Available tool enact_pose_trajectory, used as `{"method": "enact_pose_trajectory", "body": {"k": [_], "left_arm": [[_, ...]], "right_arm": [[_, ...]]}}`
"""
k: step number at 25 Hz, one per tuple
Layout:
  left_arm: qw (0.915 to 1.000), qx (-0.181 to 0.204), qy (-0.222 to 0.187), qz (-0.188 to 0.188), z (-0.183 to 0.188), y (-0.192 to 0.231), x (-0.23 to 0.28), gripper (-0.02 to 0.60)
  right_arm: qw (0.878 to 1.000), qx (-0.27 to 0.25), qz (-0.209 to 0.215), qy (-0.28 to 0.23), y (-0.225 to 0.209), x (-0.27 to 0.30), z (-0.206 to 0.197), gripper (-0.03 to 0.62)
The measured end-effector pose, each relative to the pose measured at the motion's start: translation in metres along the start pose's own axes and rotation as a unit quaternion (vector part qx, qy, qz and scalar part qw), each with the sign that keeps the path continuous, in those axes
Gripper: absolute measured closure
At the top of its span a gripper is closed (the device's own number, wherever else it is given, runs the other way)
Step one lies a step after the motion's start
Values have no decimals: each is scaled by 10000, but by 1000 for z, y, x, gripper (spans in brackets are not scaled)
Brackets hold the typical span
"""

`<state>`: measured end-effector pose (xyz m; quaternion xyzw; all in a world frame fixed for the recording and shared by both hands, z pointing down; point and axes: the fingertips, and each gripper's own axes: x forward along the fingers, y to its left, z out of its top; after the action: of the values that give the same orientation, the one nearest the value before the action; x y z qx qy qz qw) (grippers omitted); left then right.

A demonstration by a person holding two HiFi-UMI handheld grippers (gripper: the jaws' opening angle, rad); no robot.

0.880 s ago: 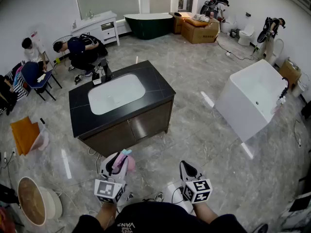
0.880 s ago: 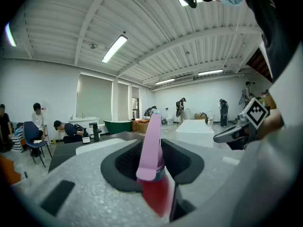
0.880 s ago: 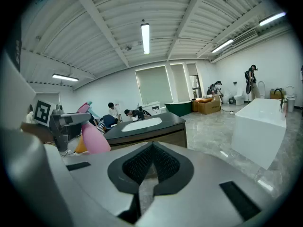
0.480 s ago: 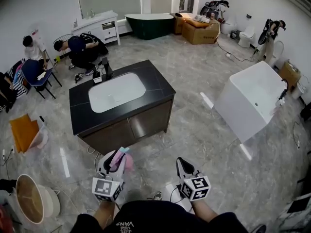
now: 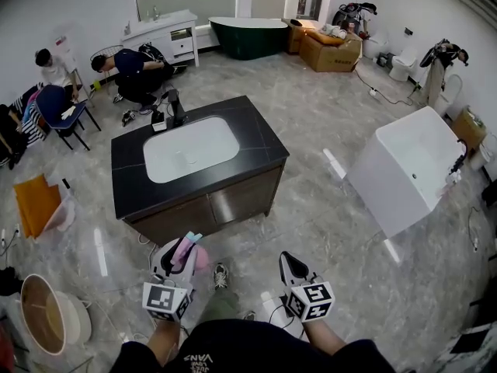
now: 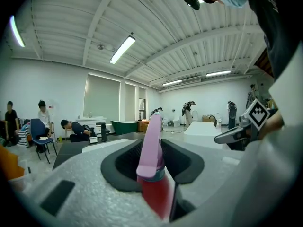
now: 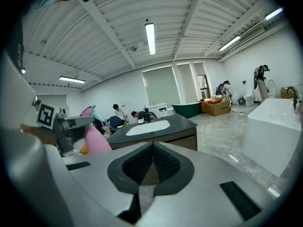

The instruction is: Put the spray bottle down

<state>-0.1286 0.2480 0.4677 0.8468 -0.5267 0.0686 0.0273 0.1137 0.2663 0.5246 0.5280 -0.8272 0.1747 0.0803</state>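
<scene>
A pink spray bottle [image 6: 152,148] with a reddish body stands upright between the jaws of my left gripper [image 5: 185,249], which is shut on it. In the head view the spray bottle [image 5: 189,252] shows at the bottom left, in the air in front of the dark vanity [image 5: 252,134]. The right gripper view has the bottle [image 7: 97,140] at its left. My right gripper [image 5: 285,258] hangs to the right of it at about the same height. Its pads meet at the tips [image 7: 152,148] with nothing between them.
The dark vanity carries a white sink [image 5: 190,148] and a black tap [image 5: 176,107]. A white bathtub [image 5: 408,169] stands on the right. A round basin [image 5: 48,321] and orange bags [image 5: 35,204] lie at the left. Several people [image 5: 128,72] are at the back left.
The person has stepped closer to the vanity, and a shoe now shows on the floor between the grippers. Both grippers keep their pose; the left one still holds the bottle.
</scene>
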Motion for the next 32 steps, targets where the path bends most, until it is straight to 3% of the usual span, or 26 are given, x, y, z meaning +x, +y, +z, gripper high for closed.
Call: {"method": "enact_pose_trajectory", "body": {"k": [17, 32], "left_arm": [[9991, -7, -186, -386, 40, 131, 164, 451], [9974, 7, -174, -706, 38, 206, 240, 451]], "right_arm": [[9991, 101, -401, -87, -29, 176, 78, 594], [9979, 180, -609, -133, -28, 271, 107, 594]]}}
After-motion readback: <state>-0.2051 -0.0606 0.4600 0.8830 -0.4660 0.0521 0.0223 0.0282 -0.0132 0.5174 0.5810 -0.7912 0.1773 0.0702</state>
